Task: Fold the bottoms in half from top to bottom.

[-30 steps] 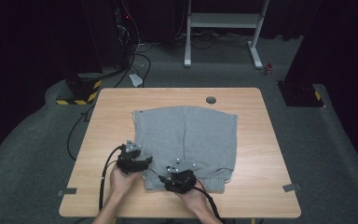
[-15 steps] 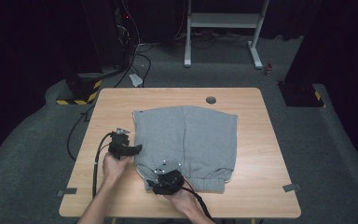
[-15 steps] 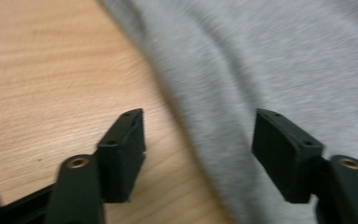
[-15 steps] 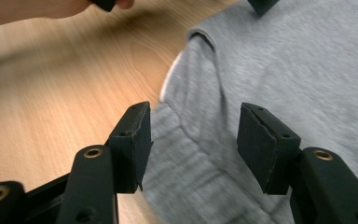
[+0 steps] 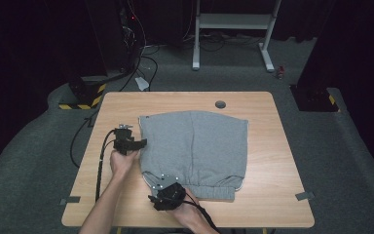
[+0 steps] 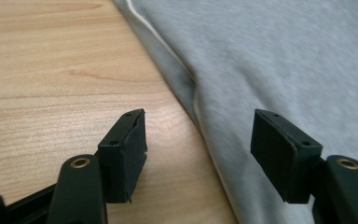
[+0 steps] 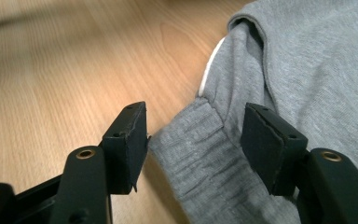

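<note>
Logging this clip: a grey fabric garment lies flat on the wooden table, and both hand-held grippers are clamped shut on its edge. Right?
Not quite. The grey fabric garment lies flat on the wooden table, but both gripper views show open jaws: the left hand-held gripper and right hand-held gripper only straddle its edge.

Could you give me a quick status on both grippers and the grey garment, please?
Left gripper open at garment's side edge. Right gripper open, fingers astride the elastic-band corner, just been opening. Garment flat on table. Nothing in the way.

1. High view: the table (image 5: 272, 146) is evenly lit from above; the surrounding floor and background fall into darkness.
2. Both gripper views: sharp near the jaws, the wood softly blurred farther off, with faint shadows beneath the cloth (image 7: 307, 70).
</note>
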The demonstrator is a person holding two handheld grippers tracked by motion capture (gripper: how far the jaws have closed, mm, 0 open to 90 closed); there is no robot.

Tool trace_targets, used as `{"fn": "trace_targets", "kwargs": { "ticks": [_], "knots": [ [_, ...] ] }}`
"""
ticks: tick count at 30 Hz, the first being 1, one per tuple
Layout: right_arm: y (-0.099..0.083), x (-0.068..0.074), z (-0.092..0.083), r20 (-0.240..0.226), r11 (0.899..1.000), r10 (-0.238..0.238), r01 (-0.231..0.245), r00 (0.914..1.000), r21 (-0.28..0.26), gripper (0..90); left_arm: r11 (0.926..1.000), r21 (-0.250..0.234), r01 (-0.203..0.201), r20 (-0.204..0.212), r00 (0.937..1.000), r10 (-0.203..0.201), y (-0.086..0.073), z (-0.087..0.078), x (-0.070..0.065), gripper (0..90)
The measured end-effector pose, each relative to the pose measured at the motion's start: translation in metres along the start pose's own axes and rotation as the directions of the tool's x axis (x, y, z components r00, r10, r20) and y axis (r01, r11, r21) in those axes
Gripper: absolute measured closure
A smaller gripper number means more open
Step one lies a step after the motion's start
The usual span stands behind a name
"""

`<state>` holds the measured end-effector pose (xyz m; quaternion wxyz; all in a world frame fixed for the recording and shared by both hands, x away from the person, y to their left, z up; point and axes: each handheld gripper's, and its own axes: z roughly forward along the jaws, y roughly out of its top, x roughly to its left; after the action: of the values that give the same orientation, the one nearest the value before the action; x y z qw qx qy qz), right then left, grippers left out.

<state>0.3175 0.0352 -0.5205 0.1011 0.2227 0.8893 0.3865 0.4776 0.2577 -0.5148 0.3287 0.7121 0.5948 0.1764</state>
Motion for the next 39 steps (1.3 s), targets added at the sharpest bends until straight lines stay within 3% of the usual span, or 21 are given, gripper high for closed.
{"fn": "trace_targets", "kwargs": {
  "ticks": [3,7,10,11,14,17,18,20,21,23,24,26,29,34,39],
  "knots": [
    [-0.003,0.005,-0.003,0.016,1.0,-0.022,0.021,0.9996,0.008,42.1,0.9998,-0.009,0.016,0.004,0.9999,-0.016,0.002,0.003,0.001,36.2],
    [-0.006,0.01,-0.007,0.033,0.999,-0.037,0.036,0.9988,0.026,43.8,0.9976,0.057,-0.039,0.0,0.9992,0.039,0.013,0.008,-0.006,34.6],
    [-0.006,0.011,-0.008,0.038,0.998,-0.048,0.047,0.9981,0.035,45.9,0.9982,0.046,-0.04,-0.02,0.999,0.041,0.017,0.013,-0.01,35.5],
    [-0.006,0.011,-0.008,0.038,0.998,-0.048,0.047,0.9981,0.035,45.9,0.9982,0.046,-0.04,-0.02,0.999,0.041,0.017,0.013,-0.01,37.0],
    [-0.006,0.011,-0.011,0.041,0.997,-0.064,0.062,0.9971,0.048,53.9,0.9968,0.041,-0.068,-0.072,0.9948,0.071,0.018,0.015,-0.013,46.7],
    [-0.007,0.012,-0.012,0.044,0.996,-0.073,0.07,0.9964,0.06,59.2,0.9936,0.068,-0.09,-0.092,0.9911,0.096,0.021,0.015,-0.013,56.8],
    [-0.007,0.013,-0.013,0.044,0.996,-0.071,0.068,0.9965,0.062,60.9,0.9923,0.084,-0.091,-0.086,0.9914,0.098,0.024,0.016,-0.014,56.8],
    [-0.007,0.013,-0.013,0.056,0.995,-0.073,0.069,0.9958,0.071,67.4,0.9915,0.091,-0.094,-0.074,0.9922,0.1,0.027,0.017,-0.016,65.2],
    [-0.006,0.013,-0.014,0.071,0.994,-0.085,0.079,0.9938,0.079,73.8,0.9941,0.079,-0.074,-0.052,0.9956,0.078,0.026,0.018,-0.015,73.3],
    [-0.006,0.013,-0.014,0.073,0.994,-0.087,0.082,0.9935,0.075,76.1,0.9941,0.079,-0.074,-0.046,0.9959,0.078,0.027,0.018,-0.014,80.9],
    [-0.007,0.012,-0.015,0.077,0.993,-0.094,0.087,0.9926,0.082,78.5,0.9964,0.079,-0.033,-0.011,0.9994,0.034,0.028,0.019,-0.011,83.6],
    [-0.007,0.011,-0.015,0.072,0.994,-0.085,0.08,0.9937,0.078,79.4,0.9941,0.106,0.022,0.053,0.9982,-0.028,0.032,0.021,-0.006,84.8],
    [-0.006,0.009,-0.016,0.06,0.995,-0.072,0.068,0.9956,0.075,79.9,0.9954,0.095,-0.014,0.061,0.9981,0.008,0.036,0.017,-0.009,85.4],
    [-0.004,0.004,-0.028,0.027,0.998,-0.05,0.049,0.9984,0.042,80.1,0.9997,0.017,0.016,0.139,0.9902,-0.018,0.047,-0.001,-0.012,85.9],
    [-0.002,0.0,-0.043,0.028,1.0,-0.029,0.029,0.9992,-0.001,80.2,0.9996,-0.029,-0.001,0.167,0.986,0.006,0.061,-0.013,-0.017,86.1]
  ]
}}
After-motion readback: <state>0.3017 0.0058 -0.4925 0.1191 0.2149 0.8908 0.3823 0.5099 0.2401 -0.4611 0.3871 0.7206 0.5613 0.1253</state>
